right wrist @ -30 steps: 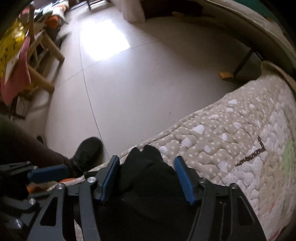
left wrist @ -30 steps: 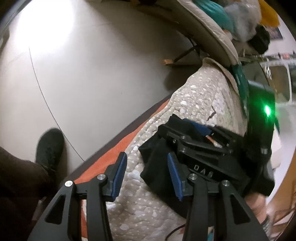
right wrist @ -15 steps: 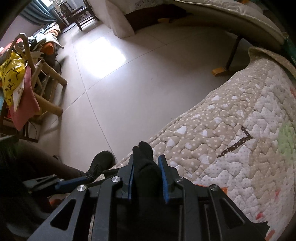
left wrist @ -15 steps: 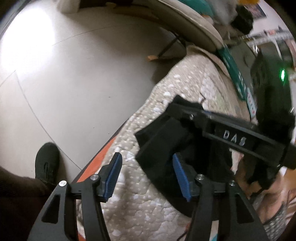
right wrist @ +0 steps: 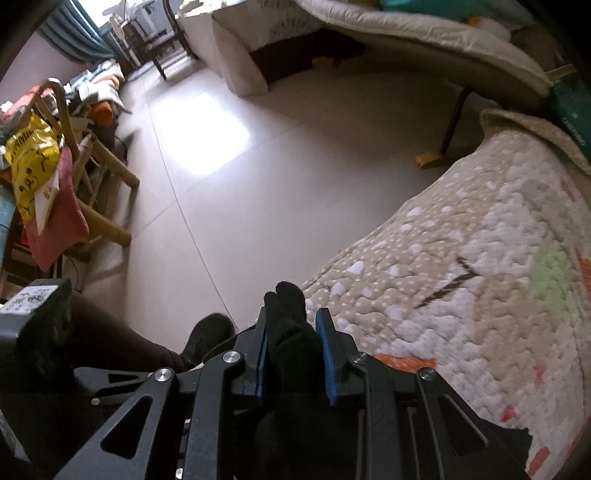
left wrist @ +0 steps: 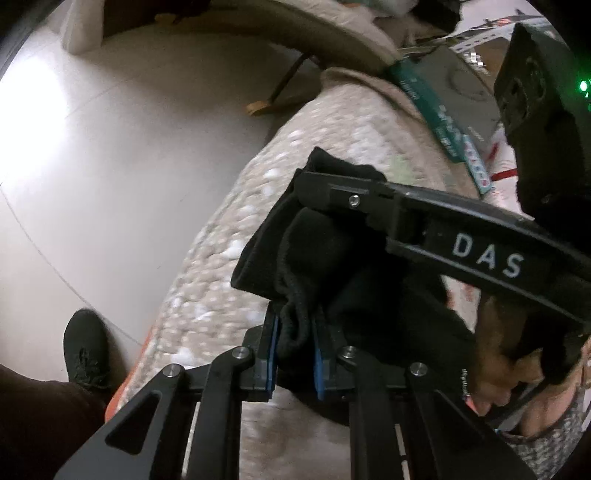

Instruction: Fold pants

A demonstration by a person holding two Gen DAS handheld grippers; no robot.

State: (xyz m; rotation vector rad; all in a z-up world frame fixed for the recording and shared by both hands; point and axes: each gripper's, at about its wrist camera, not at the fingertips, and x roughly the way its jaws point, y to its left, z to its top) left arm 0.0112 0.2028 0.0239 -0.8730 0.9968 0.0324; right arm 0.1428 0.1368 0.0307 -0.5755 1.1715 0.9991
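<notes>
The black pants (left wrist: 314,254) are bunched above a beige dotted quilt (left wrist: 229,229). My left gripper (left wrist: 294,328) is shut on a fold of the pants' edge between its blue pads. In the left wrist view the right gripper's black body marked DAS (left wrist: 480,251) crosses above, clamped on the same cloth. In the right wrist view my right gripper (right wrist: 291,328) is shut on a bunch of the black pants (right wrist: 288,317), which sticks out past the pads over the quilt's (right wrist: 480,295) edge.
Grey tiled floor (right wrist: 258,192) lies left of the quilt. A person's black shoe (left wrist: 85,343) stands by the quilt's edge. A wooden chair with a yellow bag and pink cloth (right wrist: 40,177) stands at far left. A padded bed (right wrist: 424,33) lies beyond.
The right gripper closed on the pants first, then the left gripper closed on another fold. Both grippers have lifted with the cloth, away from the quilt.
</notes>
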